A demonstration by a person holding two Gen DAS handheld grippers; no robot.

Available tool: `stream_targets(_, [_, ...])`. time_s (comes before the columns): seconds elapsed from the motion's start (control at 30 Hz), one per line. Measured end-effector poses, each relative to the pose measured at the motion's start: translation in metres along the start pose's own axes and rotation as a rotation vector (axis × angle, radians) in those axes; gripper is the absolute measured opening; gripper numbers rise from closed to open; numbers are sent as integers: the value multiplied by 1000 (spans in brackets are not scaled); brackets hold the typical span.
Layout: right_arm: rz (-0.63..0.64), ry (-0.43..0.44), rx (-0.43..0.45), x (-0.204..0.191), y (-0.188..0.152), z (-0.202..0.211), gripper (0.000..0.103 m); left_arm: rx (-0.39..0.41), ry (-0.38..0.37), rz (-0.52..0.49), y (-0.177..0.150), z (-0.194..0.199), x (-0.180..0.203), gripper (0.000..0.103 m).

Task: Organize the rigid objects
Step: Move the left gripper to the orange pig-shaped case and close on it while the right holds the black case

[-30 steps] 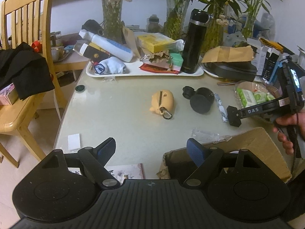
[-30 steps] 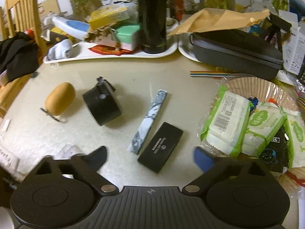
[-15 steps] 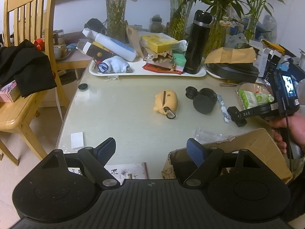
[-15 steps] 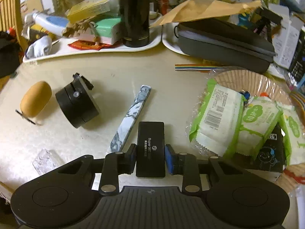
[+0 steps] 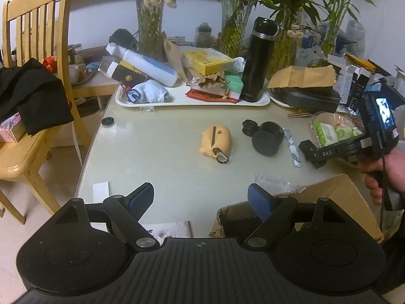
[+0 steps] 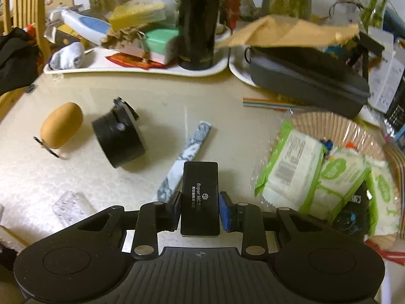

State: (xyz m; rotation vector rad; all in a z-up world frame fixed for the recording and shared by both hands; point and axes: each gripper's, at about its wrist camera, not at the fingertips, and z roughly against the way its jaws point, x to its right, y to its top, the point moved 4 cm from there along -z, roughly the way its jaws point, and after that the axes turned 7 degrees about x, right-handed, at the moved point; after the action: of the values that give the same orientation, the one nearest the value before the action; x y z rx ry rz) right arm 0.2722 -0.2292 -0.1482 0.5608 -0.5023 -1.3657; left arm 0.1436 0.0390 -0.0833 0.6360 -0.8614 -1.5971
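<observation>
Left tool (image 5: 201, 198): jaws standing wide apart, nothing between the blue pads (image 5: 258, 202), hovering over the near edge of the worktop (image 5: 157, 157), beside the open cardboard box (image 5: 336, 197).

Scanning left to right across the right wrist view:
- Tan rounded case (image 6: 61, 125) with a metal clip is lying on its side at far left.
- Black cylinder (image 6: 119, 139) is lying tilted just right of it, apart from the case.
- Marbled grey-white bar (image 6: 187, 157) is lying diagonally at centre; its near end is passing behind the left pad.
- Right tool (image 6: 200, 209): its jaws have just been closing and the pads are now pressing both long sides of the flat black box (image 6: 200, 197). The box is pointing away from the camera, printed face up. Whether it is lifted clear of the worktop, cannot tell.
- Green-and-white packets (image 6: 293, 174) are sitting in a shallow pleated basket (image 6: 329, 124) at right.

Behind, a white tray (image 6: 126, 69) is carrying the black flask (image 6: 197, 20). In the left wrist view a hand (image 5: 387, 174) is gripping the right tool's handle.
</observation>
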Motion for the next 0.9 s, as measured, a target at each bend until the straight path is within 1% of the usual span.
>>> stream_targets(0.2, [-18,45,-8,3,4,24,34,-3,2,-27,7,-5,2,82])
stream_targets(0.4, [-44,103,26,7,0,68,34,-9,-12,-38,13,-19,7,82])
stream_targets(0.5, [-57,117,38,12,-6,85,34,-11,-26,-50,18,-29,12,81])
stream_targets(0.63, [-81,123,50,19,-13,99,34,-16,-45,-46,30,-44,19,81])
stream_targets(0.77, [-61,109,62,20,-15,106,34,-30,-53,-57,40,-62,24,81])
stream_targets(0.9, [-47,122,70,15,-15,107,34,-44,-53,-58,47,-77,25,81])
